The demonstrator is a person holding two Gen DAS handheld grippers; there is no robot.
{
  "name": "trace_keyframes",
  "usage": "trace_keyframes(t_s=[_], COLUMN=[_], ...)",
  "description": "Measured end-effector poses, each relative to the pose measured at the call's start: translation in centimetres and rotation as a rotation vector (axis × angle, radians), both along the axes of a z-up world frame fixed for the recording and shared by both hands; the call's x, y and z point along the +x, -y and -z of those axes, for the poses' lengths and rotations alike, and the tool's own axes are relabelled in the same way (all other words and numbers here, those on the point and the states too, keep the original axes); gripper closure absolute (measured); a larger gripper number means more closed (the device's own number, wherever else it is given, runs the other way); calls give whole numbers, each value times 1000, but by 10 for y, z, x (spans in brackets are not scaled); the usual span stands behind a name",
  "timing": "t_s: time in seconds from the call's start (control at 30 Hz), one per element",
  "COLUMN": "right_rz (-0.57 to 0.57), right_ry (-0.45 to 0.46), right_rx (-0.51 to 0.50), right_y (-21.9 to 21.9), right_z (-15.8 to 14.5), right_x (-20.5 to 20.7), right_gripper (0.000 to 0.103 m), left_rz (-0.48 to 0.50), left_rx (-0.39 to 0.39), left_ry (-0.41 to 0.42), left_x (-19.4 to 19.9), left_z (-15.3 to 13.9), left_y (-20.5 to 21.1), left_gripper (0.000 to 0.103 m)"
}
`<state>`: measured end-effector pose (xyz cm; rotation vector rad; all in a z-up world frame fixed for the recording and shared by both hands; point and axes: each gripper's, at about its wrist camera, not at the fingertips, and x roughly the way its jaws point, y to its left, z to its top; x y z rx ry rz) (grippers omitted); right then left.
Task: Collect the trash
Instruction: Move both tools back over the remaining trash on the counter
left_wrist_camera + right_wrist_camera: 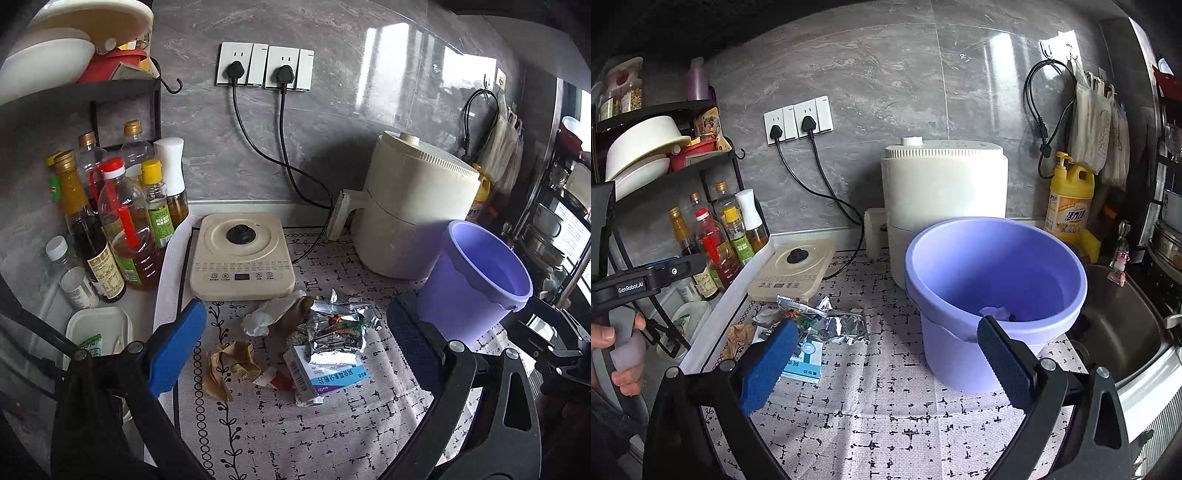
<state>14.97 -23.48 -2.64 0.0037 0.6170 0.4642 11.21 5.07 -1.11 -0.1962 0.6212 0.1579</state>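
- Centrally, on the patterned counter mat, lies a heap of trash: a crumpled foil wrapper, a white tissue wad, torn brown paper and a small blue-and-white medicine box partly under the foil.
- Both blue-padded fingers of the left gripper stand wide apart above that heap, holding nothing and touching none of it.
- To the right of the heap stands a lavender plastic bucket, upright, just in front of a white air fryer.
- A pale crumpled scrap already rests at the bucket's bottom.
- Over the mat, the right gripper is spread wide and empty, its right finger overlapping the bucket's near rim in the right wrist view; contact cannot be judged.
- Behind the heap sits a cream induction base, with oil and sauce bottles at its left.
- A hand grips the left gripper's handle.
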Motion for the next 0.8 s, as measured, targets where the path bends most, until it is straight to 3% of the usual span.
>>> trace_keyframes(t_s=[0.43,0.67,0.8], right_rz=[-134,-209,-241], right_ry=[-64,-95,-125], right_rx=[-36,-66,-50], right_y=[-62,-89,-98], right_z=[25,34,43], right_x=[3,9,19], right_gripper=[8,8,12], left_rz=[-73,-103,-89], left_rx=[-26,-75,-63], left_ry=[-82,-135,-183], left_x=[-9,6,22], left_z=[35,63,83], left_y=[-24,-38,-41], left_gripper=[6,8,10])
